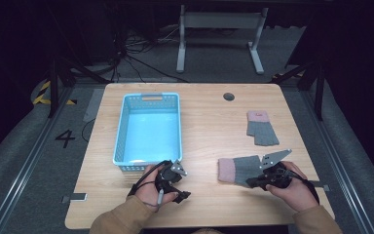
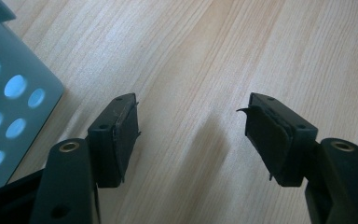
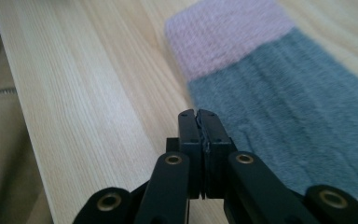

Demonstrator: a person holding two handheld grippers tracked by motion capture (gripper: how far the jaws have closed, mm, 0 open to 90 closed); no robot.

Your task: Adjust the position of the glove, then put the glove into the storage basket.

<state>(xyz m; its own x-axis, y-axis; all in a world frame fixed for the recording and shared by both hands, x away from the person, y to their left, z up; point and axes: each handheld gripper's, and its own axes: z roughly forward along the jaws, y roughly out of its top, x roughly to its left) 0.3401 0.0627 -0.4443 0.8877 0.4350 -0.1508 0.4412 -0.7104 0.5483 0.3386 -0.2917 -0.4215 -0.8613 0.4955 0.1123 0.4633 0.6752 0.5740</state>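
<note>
Biggest thing here is the counter [image 1: 204, 131]: pale wood-grain top, smooth and slick, rounded corners. So my guess at the main risk is that anything soft just slides across it instead of lifting.

Next, the blue basket [image 1: 148, 127] on the left half, rigid plastic with rows of round holes in the walls and nothing in it that I can see. If a glove gets dropped from too far out, it could drape over the rim rather than fall in.

Then the near glove [image 1: 238, 169], fuzzy grey knit with a pink ribbed cuff, lying flat in front of the right hand. The right claw [image 3: 200, 122] is pinched fully together right at the glove's edge, and from the right gripper view I can't tell if any knit is caught between the pads. Might only snag a few loops and slip off.

A second matching glove [image 1: 261, 127] lies farther back.

The left claw [image 2: 193, 128] is spread wide and holding nothing, hovering just beside the basket corner.
</note>
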